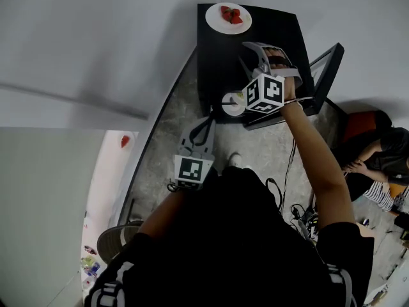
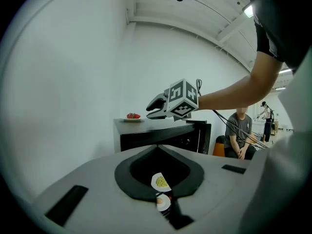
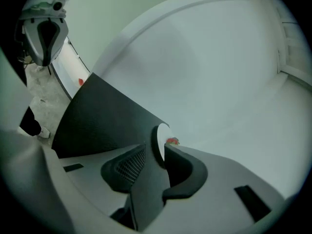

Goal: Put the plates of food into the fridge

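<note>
A white plate of strawberries (image 1: 228,16) sits at the far end of the black fridge's top (image 1: 214,62). My right gripper (image 1: 245,52) hovers over that top, short of the plate, its jaws open and empty. In the right gripper view the plate (image 3: 159,150) and the strawberries (image 3: 171,141) show through the gap ahead. My left gripper (image 1: 206,120) hangs lower, in front of the fridge, shut with nothing in it. Through its hollow I see a plate of yellow food (image 2: 161,182) and a plate with an egg (image 2: 163,202) low in front of the fridge (image 2: 146,139).
The fridge door (image 1: 326,69) stands open to the right. A person (image 1: 377,165) sits at the right beside an orange seat (image 1: 361,123). Cables (image 1: 300,213) lie on the floor. A white wall runs along the left.
</note>
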Action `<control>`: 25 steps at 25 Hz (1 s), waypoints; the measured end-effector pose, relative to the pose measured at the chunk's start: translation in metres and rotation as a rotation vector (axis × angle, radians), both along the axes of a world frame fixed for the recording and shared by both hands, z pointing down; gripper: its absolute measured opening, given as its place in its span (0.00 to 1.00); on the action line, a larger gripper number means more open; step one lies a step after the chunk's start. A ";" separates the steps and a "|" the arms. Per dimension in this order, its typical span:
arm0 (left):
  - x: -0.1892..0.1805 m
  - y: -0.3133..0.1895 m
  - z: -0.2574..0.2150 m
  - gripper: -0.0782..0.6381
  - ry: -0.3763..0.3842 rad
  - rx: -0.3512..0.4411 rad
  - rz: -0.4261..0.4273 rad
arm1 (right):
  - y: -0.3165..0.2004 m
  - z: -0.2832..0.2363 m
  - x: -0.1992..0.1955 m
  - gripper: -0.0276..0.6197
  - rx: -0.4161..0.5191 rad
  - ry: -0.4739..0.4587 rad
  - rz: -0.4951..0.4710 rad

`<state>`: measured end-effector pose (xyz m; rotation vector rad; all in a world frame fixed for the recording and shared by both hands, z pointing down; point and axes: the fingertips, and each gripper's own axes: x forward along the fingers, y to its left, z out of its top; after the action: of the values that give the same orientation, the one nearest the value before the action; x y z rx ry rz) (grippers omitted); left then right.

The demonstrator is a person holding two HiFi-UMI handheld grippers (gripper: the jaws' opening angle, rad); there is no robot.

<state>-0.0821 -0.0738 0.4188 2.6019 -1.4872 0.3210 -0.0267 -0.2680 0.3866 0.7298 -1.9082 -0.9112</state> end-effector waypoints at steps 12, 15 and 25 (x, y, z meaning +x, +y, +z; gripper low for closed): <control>-0.004 -0.007 -0.003 0.14 -0.012 0.003 -0.038 | -0.054 0.022 -0.001 0.24 -0.044 0.222 -0.023; -0.006 -0.008 -0.004 0.14 -0.006 0.008 -0.046 | -0.061 0.025 -0.002 0.24 -0.042 0.272 -0.043; -0.009 -0.010 -0.005 0.14 0.010 0.006 -0.062 | -0.077 0.029 -0.010 0.24 -0.074 0.301 -0.052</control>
<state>-0.0911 -0.0838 0.4134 2.5516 -1.5640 0.2965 -0.0369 -0.3450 0.4156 0.4710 -1.6903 -0.9217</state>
